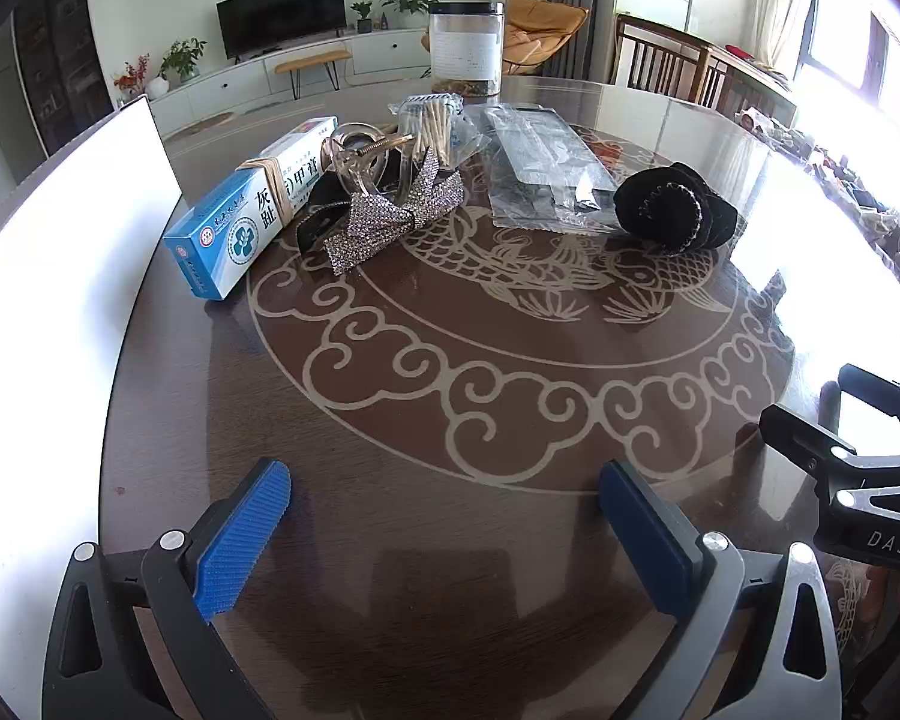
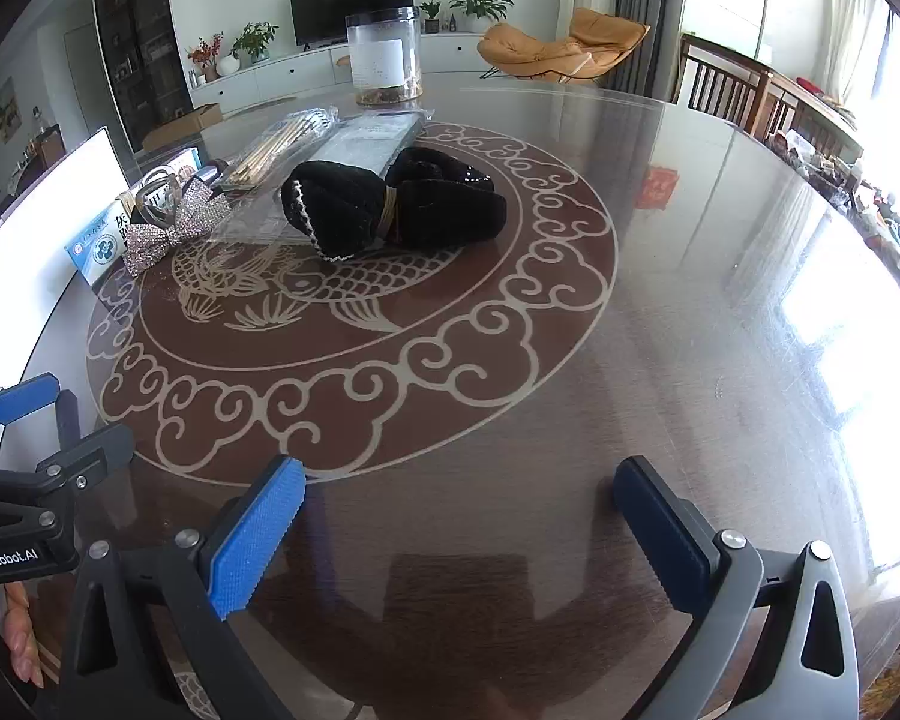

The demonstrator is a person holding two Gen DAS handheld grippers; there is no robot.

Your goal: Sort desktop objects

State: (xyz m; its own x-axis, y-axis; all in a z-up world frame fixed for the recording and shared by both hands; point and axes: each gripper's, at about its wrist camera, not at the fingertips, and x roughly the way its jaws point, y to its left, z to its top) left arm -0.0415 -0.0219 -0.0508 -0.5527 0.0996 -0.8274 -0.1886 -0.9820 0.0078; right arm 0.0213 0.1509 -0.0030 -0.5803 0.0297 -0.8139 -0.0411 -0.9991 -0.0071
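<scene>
Taking the fish medallion (image 1: 510, 276) on the round table (image 1: 420, 570) as the mark: a white board (image 1: 60, 276) lies off its left edge, then a blue medicine box (image 1: 240, 210), a rhinestone bow (image 1: 390, 210) on the medallion's far-left rim, cotton swabs (image 1: 432, 126) and a clear packet (image 1: 534, 162) behind it, a black hair bow (image 1: 672, 210) at its far-right side. The left gripper (image 1: 444, 504) and right gripper (image 2: 459, 498) hover at its near edge, jaws spread wide, holding nothing

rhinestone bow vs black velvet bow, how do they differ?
The rhinestone bow is silvery and sparkling; the black velvet bow is matte, plumper and larger. The rhinestone bow leans on the cluttered pile by the blue box; the velvet one lies apart. Both are untouched, with both grippers open.
</scene>
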